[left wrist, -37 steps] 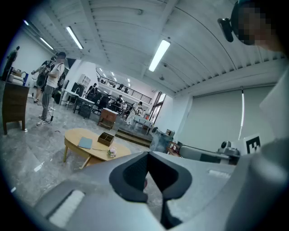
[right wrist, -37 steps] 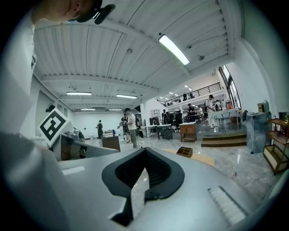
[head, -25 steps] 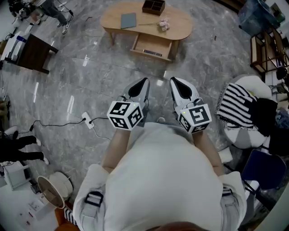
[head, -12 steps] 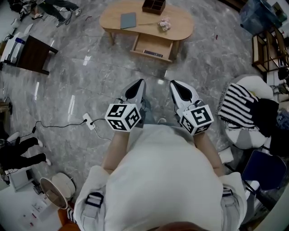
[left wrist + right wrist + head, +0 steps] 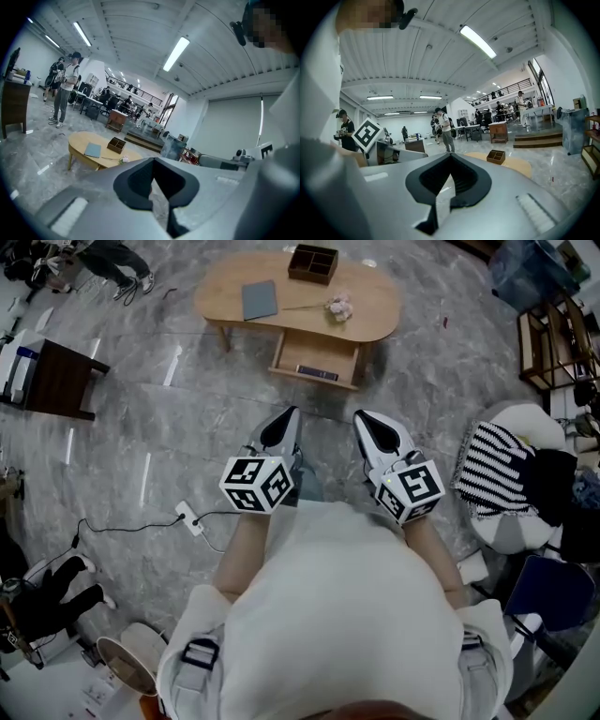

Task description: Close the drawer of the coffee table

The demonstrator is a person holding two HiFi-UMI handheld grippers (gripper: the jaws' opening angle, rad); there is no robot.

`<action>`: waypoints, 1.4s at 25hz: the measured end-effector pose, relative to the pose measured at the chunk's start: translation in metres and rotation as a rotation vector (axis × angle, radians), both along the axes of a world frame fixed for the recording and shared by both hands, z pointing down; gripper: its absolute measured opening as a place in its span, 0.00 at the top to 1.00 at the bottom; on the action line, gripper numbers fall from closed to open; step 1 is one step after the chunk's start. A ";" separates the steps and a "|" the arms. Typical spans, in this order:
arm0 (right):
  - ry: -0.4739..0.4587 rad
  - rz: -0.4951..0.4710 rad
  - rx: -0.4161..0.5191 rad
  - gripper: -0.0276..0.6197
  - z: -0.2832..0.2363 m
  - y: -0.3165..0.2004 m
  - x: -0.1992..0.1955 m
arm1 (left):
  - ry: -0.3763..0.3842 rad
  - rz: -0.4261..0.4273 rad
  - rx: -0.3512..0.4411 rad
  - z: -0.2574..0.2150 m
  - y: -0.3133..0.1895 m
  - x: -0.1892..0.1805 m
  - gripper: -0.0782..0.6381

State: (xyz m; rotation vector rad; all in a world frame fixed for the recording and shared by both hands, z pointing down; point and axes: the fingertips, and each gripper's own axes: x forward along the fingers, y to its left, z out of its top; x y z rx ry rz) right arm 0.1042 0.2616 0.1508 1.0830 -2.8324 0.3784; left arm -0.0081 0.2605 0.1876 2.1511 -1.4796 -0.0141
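- A blue-grey book (image 5: pixel 260 299) lies flat at top centre.
- A dark compartment box (image 5: pixel 313 262) sits up and right of the book.
- A pink flower sprig (image 5: pixel 338 307) lies right of the book.
- A dark side table (image 5: pixel 58 381) stands at upper left.
- A white power strip (image 5: pixel 189 518) with a black cable lies on the grey marble floor (image 5: pixel 169 427), centre left.
- A black-and-white striped cloth (image 5: pixel 492 470) drapes at the right edge.

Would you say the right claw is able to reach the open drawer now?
Probably not yet: the right claw is well short of the drawer, though only floor lies between.
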 end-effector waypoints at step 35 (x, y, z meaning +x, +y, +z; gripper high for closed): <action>0.080 0.400 -0.183 0.96 0.081 -0.198 -0.060 | -0.112 0.260 -0.195 0.122 -0.212 -0.138 0.89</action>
